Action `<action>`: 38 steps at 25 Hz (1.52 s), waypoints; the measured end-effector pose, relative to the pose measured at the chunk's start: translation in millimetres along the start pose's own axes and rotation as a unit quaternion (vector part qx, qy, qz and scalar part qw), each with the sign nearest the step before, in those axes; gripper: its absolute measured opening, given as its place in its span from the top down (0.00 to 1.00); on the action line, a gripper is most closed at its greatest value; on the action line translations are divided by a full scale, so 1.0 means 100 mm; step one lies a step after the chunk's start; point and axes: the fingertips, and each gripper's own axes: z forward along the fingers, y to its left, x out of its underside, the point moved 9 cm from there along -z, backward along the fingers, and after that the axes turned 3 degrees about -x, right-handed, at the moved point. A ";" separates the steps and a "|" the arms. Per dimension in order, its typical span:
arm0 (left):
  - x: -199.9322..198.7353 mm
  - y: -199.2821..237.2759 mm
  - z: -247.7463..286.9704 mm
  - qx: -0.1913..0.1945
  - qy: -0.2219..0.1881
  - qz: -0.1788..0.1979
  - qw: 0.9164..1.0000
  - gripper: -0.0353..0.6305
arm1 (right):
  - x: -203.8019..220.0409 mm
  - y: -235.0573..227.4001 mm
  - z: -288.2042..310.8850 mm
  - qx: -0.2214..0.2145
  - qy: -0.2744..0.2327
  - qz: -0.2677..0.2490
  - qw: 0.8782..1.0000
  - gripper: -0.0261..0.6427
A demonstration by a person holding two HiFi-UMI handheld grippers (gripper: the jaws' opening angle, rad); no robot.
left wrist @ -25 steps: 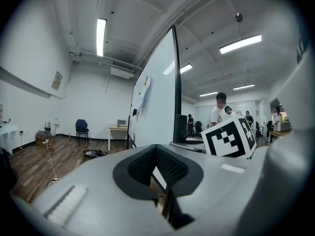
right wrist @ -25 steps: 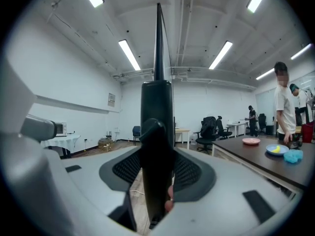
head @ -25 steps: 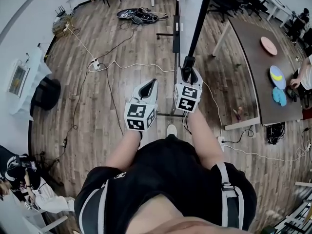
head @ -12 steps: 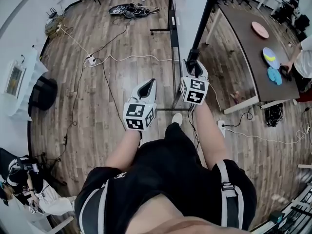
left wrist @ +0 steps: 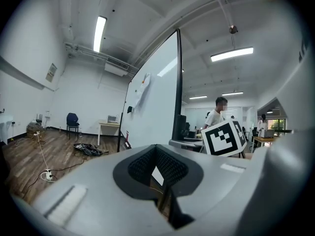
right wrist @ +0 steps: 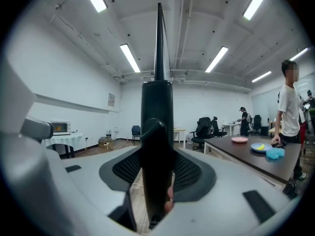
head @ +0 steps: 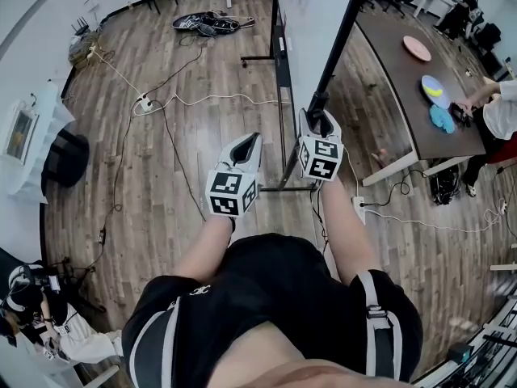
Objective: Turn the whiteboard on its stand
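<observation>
Left gripper (head: 246, 142): nearest the person's body, on the white-face side of the whiteboard and short of it. Its jaws are pressed together with nothing between them, touching nothing.

Right gripper (head: 319, 118): at the whiteboard's near vertical edge. Its jaws pinch the black edge frame (head: 342, 39), which runs straight up between the pads in the right gripper view.

Whiteboard (head: 313, 23): upright on its stand, seen nearly edge-on in front of the person, with the near edge in the right gripper.

Stand (head: 280, 95): black, directly beneath the whiteboard, with floor bars reaching out on the white-face side.

Handling: probably a broad, stiff panel. It should be light to swing yet slow to settle, and apt to drag or tip the stand if forced.

Where to hold: the rigid edge frame looks the soundest place, being far from the pivot. The white face is likely slippery and offers the jaws nothing to clamp.

Cables (head: 174, 107): trail over the wood floor on the whiteboard's white-face side, near the stand's bars, and could catch them.

Table (head: 396, 71): dark, beyond the whiteboard's far side. It carries a pink plate (head: 417, 48) and a blue plate (head: 434, 90).

Count: one whiteboard, one stand, two grippers, one table, two plates.
</observation>
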 end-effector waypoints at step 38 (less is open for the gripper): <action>0.17 -1.72 -0.89 -0.001 0.001 0.009 1.000 0.93 | 0.15 -0.05 -2.52 -0.049 -0.085 0.027 0.995 0.83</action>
